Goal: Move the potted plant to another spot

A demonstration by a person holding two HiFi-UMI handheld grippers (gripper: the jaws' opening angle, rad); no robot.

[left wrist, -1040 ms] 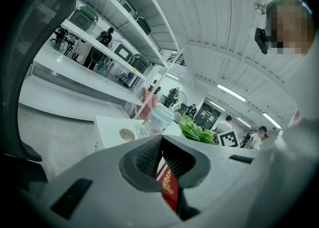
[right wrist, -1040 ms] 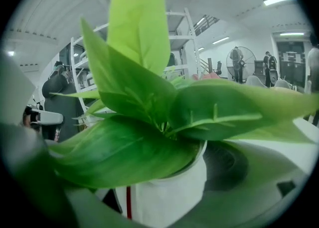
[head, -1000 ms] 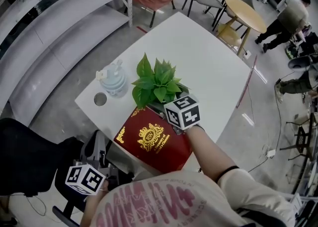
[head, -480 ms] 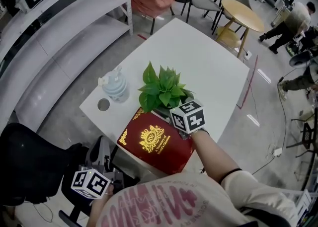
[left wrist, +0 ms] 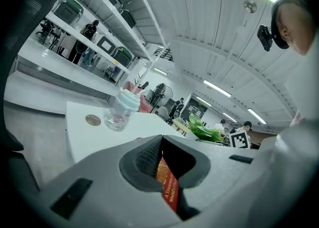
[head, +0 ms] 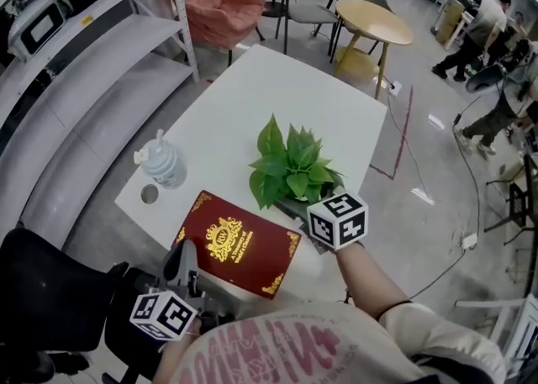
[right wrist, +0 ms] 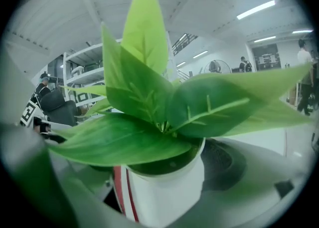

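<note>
1. From the head view, the potted plant's (head: 292, 172) broad, glossy leaves cover its pot. I cannot tell whether it rests on the white worktop (head: 252, 97) or hangs just above it.
2. The right claw (right wrist: 164, 174) is clamped on the smooth white pot (right wrist: 172, 194), with a dark dimpled pad against its right side. The other jaw is a grey blur.
3. The plant is near the worktop's right edge, just beside a red book (head: 238, 242) with gold ornament.
4. The left claw (left wrist: 160, 142) is closed tip to tip and grips nothing.
</note>
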